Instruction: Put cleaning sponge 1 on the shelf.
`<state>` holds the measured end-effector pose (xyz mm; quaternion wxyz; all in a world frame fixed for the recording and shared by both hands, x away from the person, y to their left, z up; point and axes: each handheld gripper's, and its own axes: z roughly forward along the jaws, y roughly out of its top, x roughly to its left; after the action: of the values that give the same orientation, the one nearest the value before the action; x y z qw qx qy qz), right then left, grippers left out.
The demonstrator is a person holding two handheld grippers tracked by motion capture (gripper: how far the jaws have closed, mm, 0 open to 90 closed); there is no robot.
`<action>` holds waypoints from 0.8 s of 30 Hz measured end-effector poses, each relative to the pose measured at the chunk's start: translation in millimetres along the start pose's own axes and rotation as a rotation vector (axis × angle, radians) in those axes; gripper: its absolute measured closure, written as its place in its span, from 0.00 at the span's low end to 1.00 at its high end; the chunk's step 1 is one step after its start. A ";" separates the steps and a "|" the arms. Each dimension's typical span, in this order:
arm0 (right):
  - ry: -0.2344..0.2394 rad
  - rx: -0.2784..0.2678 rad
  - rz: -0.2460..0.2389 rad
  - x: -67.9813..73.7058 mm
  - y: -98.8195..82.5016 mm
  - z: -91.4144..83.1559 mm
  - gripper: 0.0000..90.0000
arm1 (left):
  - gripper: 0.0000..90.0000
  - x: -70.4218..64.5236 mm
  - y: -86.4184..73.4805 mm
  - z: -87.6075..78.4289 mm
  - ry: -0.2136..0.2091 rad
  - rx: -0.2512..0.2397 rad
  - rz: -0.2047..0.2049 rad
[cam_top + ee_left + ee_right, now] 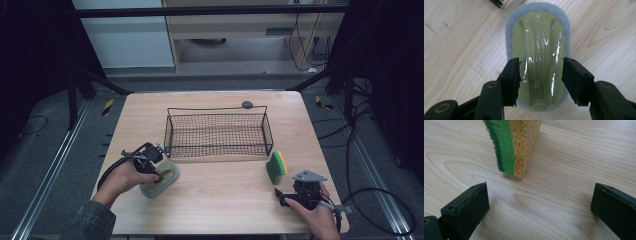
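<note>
At the left of the wooden table (220, 185), the left gripper (161, 173) comes down on the scrub pad (160, 181), which lies flat near the front left corner of the wire basket (218, 131); a hand (122, 177) holds this gripper from the left side. In the left gripper view, the scrub pad (539, 55) has a glossy yellow-green handle on a grey foam base; the two black jaws stand at both sides of the handle's near half, and their pads touch its edges, so the gripper is closed on the pad; the pad rests on the table (461, 42). In the middle, the basket stands toward the far side; a small dark round thing (247, 104) sits at its far rim. Further right, the green and yellow sponge (276, 167) stands on its edge, near the basket's front right corner. The right gripper (281, 196) waits just before the sponge, held by the other hand (315, 215); in the right gripper view its jaws are wide apart and nothing is between them; the sponge (514, 145) stands upright a little beyond them.
</note>
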<state>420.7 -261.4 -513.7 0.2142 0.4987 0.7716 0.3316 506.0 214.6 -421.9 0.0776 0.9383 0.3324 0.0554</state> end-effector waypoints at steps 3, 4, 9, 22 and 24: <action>0.002 -0.001 -0.003 -0.3 0.0 0.1 0.02 | 0.57 4.2 1.6 5.1 -0.013 -0.003 -0.016; 0.002 -0.002 -0.004 -0.4 -0.1 0.1 0.02 | 0.58 4.6 1.6 5.7 -0.013 0.000 -0.018; 0.002 -0.002 -0.003 -0.3 -0.1 0.1 0.02 | 0.62 1.8 1.2 4.9 -0.005 0.012 -0.009; 0.004 -0.001 -0.004 -0.4 -0.2 0.0 0.02 | 0.78 4.8 -0.5 8.1 -0.017 0.015 0.001; 0.005 -0.001 -0.006 -0.5 -0.2 -0.1 0.02 | 0.78 3.6 0.7 6.5 -0.010 0.009 0.016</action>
<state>420.7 -261.9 -513.8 0.2137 0.4956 0.7733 0.3326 510.2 215.7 -427.9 0.0745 0.9416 0.3247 0.0496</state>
